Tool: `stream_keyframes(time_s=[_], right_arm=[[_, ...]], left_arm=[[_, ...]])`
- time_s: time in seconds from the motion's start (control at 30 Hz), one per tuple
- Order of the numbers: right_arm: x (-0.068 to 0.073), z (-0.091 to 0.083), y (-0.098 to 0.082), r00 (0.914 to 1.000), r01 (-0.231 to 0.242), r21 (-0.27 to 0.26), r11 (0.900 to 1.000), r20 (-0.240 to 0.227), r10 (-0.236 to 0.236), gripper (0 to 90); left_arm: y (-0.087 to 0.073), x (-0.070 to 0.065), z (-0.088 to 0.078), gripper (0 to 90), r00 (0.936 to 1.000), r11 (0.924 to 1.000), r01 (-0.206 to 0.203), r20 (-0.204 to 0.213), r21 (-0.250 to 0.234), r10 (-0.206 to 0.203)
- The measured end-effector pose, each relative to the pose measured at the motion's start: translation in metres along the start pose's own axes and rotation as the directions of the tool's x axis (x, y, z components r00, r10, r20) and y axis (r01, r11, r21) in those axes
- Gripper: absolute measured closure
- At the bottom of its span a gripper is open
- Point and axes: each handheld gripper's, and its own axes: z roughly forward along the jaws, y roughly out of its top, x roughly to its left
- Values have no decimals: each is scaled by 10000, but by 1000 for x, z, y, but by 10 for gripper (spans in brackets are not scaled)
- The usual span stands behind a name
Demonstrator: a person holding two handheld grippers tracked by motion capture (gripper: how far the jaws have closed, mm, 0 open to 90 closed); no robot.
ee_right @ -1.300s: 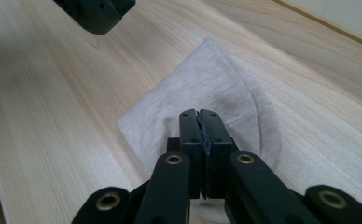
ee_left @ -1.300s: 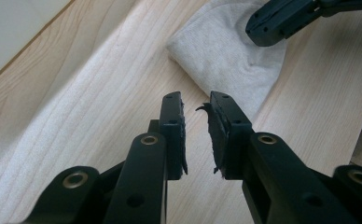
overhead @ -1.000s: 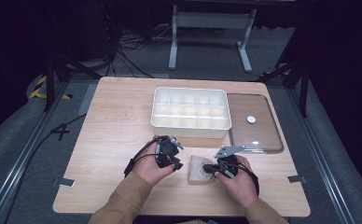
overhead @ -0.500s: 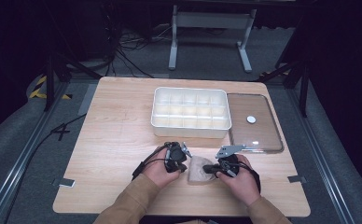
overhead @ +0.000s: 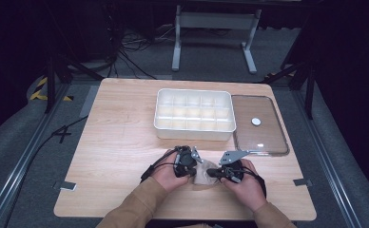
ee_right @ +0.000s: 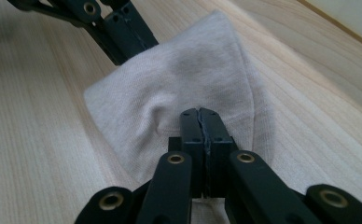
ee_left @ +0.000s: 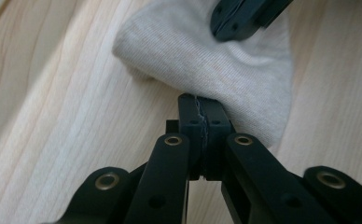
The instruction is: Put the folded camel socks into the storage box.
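Note:
A small beige knitted cloth (overhead: 202,175) lies bunched on the wooden table (overhead: 121,142) near its front edge, between the person's two hands. My left gripper (overhead: 195,167) comes in from the left and is shut on the cloth's (ee_left: 207,51) near edge, fabric pinched between its pads (ee_left: 201,100). My right gripper (overhead: 211,172) comes in from the right and is shut on the opposite edge of the cloth (ee_right: 193,70), jaws (ee_right: 200,113) pressed together over the fabric. Each gripper view also shows the other gripper's black jaws on the far side of the cloth.
A white tray (overhead: 194,135) divided into several compartments stands behind the hands at mid-table. To its right lies a clear brownish lid (overhead: 268,142) with a white knob (overhead: 256,121). Bare wood stretches left of the hands. A metal stand (overhead: 213,21) is on the floor beyond the table.
My left hand has moved right and down to the cloth, and its jaws have closed on the cloth's edge. The right gripper has kept still, shut on the cloth.

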Motion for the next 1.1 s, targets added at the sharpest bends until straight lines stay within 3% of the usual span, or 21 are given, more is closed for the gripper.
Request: stream_keyframes(time_s=[0.07,0.2,0.3,0.53,0.67,0.83,0.9,0.97,1.1], right_arm=[[7,1,4,9973,578,288,9979,434,-591,899],[16,2,8,9916,997,579,9933,775,-1040,897],[19,3,9,9898,1129,662,9914,798,-1180,896],[15,0,9,9914,1163,469,9921,548,-1188,862],[13,-10,11,9934,952,311,9950,612,-969,847],[7,-38,17,9944,530,-59,9986,917,-523,854],[3,-43,16,9946,379,128,9992,959,-389,853],[-6,-45,9,9947,-216,732,9971,1015,141,864],[-15,-35,-3,9935,-789,1616,9837,944,642,874]], left_arm=[[2,-3,-1,894,9998,9997,-194,32,-156,194],[6,-9,-2,882,9986,9978,-519,-120,-409,515],[7,-10,1,878,9985,9973,-527,-158,-504,520],[4,-6,-3,833,9996,9996,-264,-130,-104,263],[2,-3,-2,834,9997,9999,-88,-208,-114,86],[3,-3,-2,839,9996,9999,-127,-262,30,128],[2,-3,-2,838,9996,9999,-109,-273,15,109],[2,-2,-3,837,9998,10000,-70,-208,21,71],[3,-4,-3,837,9998,10000,-47,-216,-35,46]])
